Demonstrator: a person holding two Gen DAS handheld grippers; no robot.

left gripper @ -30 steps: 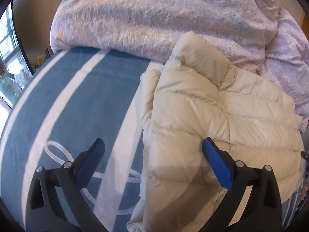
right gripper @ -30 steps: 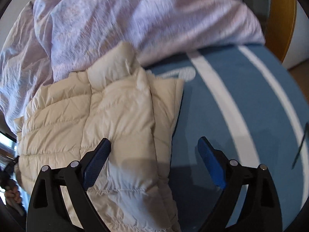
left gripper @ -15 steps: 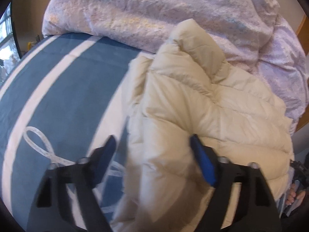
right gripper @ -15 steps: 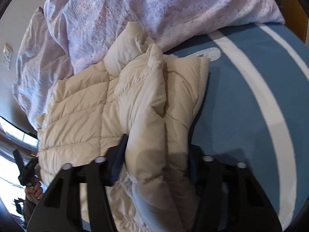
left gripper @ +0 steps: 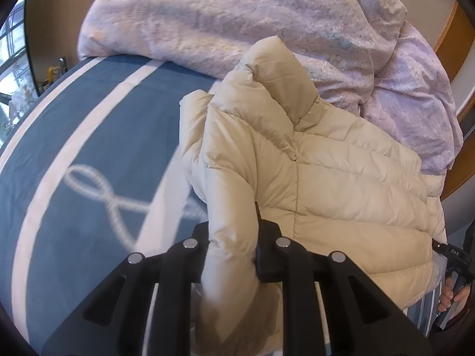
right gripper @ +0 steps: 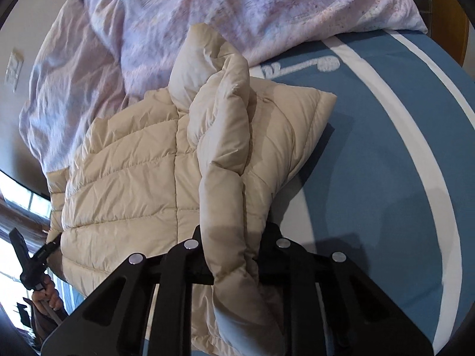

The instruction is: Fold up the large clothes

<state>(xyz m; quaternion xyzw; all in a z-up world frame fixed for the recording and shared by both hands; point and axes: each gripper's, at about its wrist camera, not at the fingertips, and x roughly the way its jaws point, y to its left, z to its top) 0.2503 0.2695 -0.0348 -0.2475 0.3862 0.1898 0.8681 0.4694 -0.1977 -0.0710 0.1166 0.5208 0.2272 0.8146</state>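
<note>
Jacket: the cream puffer jacket [left gripper: 341,184] lay on the blue striped bedspread [left gripper: 89,154], its collar at 12 o'clock touching the lilac duvet [left gripper: 267,29].
Jacket, right view: the same jacket [right gripper: 133,178] filled the view from 9 o'clock to the centre, with one side edge drawn up into a ridge.
Left gripper: the left gripper [left gripper: 231,255] was nearly closed, both jaws pressed on a thick puffy fold at 6 o'clock.
Right gripper: the right gripper [right gripper: 234,255] was likewise nearly closed on a raised fold of the jacket at 6 o'clock.
Risk, slip: the slick, springy fill looked likely to squeeze out of either pinch if lifted fast.
Risk, uneven fold: if one gripper pulled ahead of the other, the panel would probably twist and land crooked.
Risk, snag: carrying the fold toward 12 o'clock could catch the duvet and drag it.
Risk, layers: each pinch may have held only the top layer; I could not tell.
</note>
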